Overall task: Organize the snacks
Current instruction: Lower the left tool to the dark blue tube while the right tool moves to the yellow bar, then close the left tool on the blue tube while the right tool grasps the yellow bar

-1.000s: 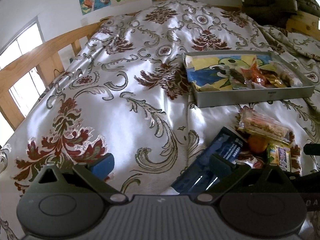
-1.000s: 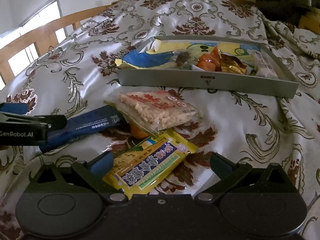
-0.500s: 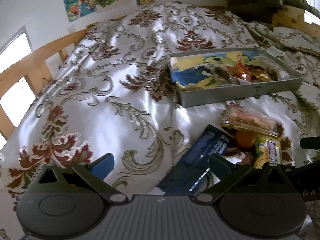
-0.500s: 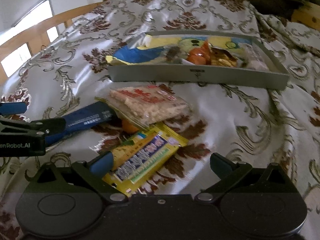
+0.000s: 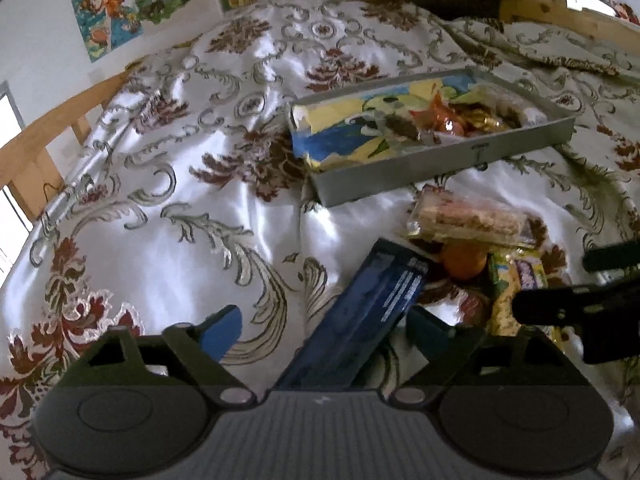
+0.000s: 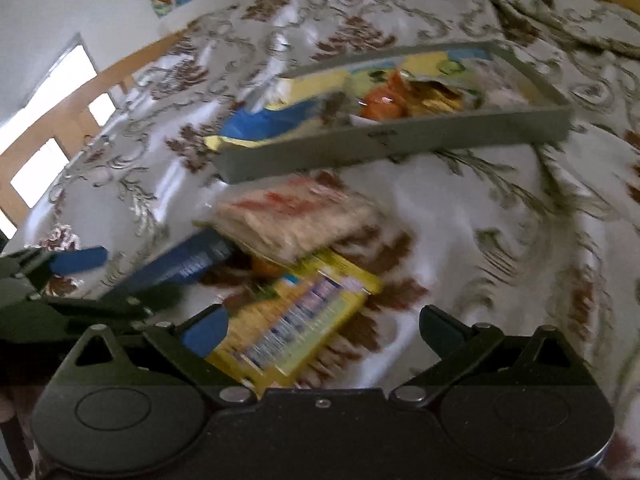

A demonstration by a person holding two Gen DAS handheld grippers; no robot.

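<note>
Left gripper jaws closing around blue box, lower centre, pads not yet touching; looks light, stiff, slick: grip long sides. Right gripper released over yellow packet

Your left wrist camera sits just behind its own fingers, low over the patterned bedspread, tilted downward and facing the poster wall. Your right wrist camera looks the same way from a spot just to the right, equally low and close. Both views share the grey tray ahead and the blue packet, the crumbly snack bag and the yellow packet nearby.
</note>
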